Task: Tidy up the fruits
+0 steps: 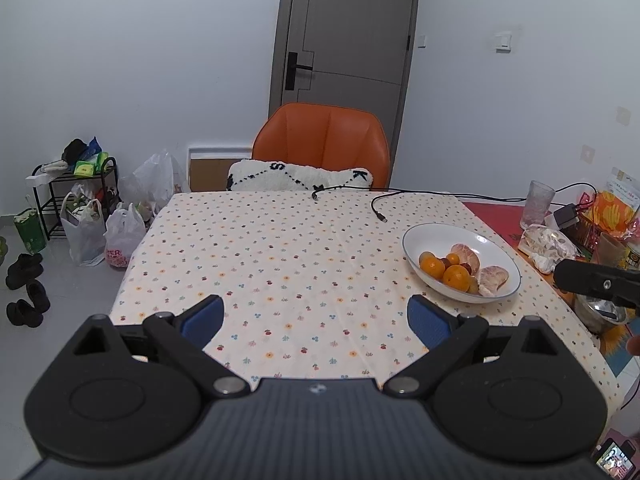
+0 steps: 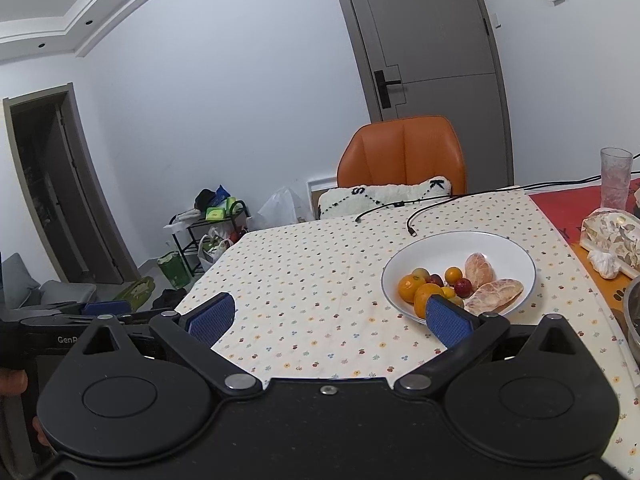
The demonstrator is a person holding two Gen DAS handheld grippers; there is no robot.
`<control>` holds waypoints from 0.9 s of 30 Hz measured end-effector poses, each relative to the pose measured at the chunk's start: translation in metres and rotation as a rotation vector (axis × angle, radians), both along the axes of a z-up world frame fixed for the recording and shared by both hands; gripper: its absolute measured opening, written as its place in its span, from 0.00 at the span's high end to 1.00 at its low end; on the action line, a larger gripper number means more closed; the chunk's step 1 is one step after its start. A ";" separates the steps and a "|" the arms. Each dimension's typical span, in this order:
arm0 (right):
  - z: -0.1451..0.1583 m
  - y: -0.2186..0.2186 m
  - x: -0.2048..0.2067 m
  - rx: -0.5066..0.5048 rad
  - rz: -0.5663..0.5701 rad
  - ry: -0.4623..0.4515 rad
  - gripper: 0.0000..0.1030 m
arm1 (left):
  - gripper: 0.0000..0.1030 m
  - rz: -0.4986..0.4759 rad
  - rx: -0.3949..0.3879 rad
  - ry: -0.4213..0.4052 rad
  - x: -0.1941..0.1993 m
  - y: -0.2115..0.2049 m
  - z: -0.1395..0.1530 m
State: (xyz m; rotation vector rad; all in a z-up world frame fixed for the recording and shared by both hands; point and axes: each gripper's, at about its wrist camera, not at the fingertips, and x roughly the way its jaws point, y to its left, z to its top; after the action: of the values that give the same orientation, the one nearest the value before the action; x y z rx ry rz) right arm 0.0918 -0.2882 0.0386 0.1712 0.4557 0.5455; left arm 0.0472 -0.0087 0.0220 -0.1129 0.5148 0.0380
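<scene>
Left gripper (image 1: 316, 322): jaws spread wide, nothing between the blue pads (image 1: 202, 320). It hovers above the bare near-left stretch of the dotted tablecloth (image 1: 280, 248), well apart from any fruit.

Centre of table: no loose fruit shows on the cloth in either view. Two black cable ends (image 1: 380, 214) lie near the far edge, beyond the bowl.

Right gripper (image 2: 328, 316): jaws likewise wide and empty. Its right pad (image 2: 448, 324) overlaps the bowl's near rim in the right wrist view; contact cannot be confirmed.

White bowl (image 2: 516, 256), right of centre: holds all visible fruit. Two larger oranges (image 2: 409, 287) sit at the left with small round orange and red fruits (image 2: 453, 275) between, and two peeled citrus segments (image 2: 478, 271) lie at the right, touching one another.

Assessment: the fruit lies gathered in the bowl. This fits either a finished gathering or a sorting about to be made out of the bowl; the pictures do not settle which.

Handling judgement: any grasp here should approach from above, closing on one piece only. The oranges are firm; the peeled segments look soft and call for light pressure. The small fruits look prone to rolling, and the rim should be cleared to avoid tipping the bowl.
</scene>
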 end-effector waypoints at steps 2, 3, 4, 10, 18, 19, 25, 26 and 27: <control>0.000 0.000 0.000 0.001 0.001 0.000 0.00 | 0.06 -0.006 -0.002 0.000 -0.001 0.000 0.000; 0.000 0.000 0.000 0.000 0.001 0.000 0.00 | 0.06 -0.009 -0.001 -0.001 -0.001 0.000 0.000; 0.000 0.000 0.000 0.000 0.001 0.000 0.00 | 0.06 -0.010 0.002 -0.001 -0.001 -0.001 0.001; 0.000 0.001 0.000 -0.002 0.004 0.004 0.00 | 0.06 -0.010 -0.001 0.006 0.000 -0.001 0.000; -0.008 0.005 0.003 -0.010 0.021 0.035 0.00 | 0.06 -0.023 -0.007 0.050 0.003 -0.002 -0.010; -0.010 0.005 0.003 -0.011 0.020 0.039 0.00 | 0.06 -0.022 -0.007 0.055 0.004 -0.002 -0.011; -0.014 0.005 0.005 -0.010 0.018 0.052 0.00 | 0.06 -0.009 -0.018 0.075 0.006 0.000 -0.015; -0.014 0.005 0.005 -0.010 0.018 0.052 0.00 | 0.06 -0.005 -0.019 0.078 0.006 0.001 -0.015; -0.014 0.005 0.005 -0.009 0.018 0.053 0.00 | 0.06 -0.002 -0.020 0.083 0.006 0.001 -0.015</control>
State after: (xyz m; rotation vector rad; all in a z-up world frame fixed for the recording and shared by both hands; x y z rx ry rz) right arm 0.0969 -0.2832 0.0246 0.1732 0.5113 0.5576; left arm 0.0533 -0.0080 0.0070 -0.1309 0.5980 0.0355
